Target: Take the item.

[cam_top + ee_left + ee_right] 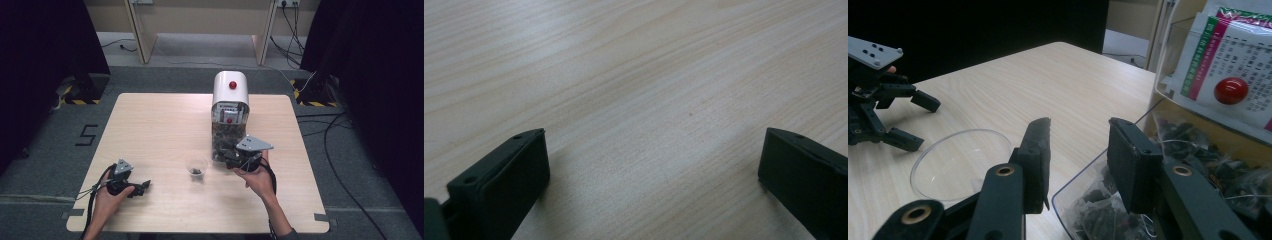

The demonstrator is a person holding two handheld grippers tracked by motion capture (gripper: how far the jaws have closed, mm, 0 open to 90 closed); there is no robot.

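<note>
Tea-bag dispenser [230, 117] stood mid-tabletop [160, 130], clear cup [196, 166] just beside it. Right tool [1075, 150] hovered at its open tray — jaws parted, empty — likely about to pinch a bag. Left tool [145, 186] rested released.
</note>
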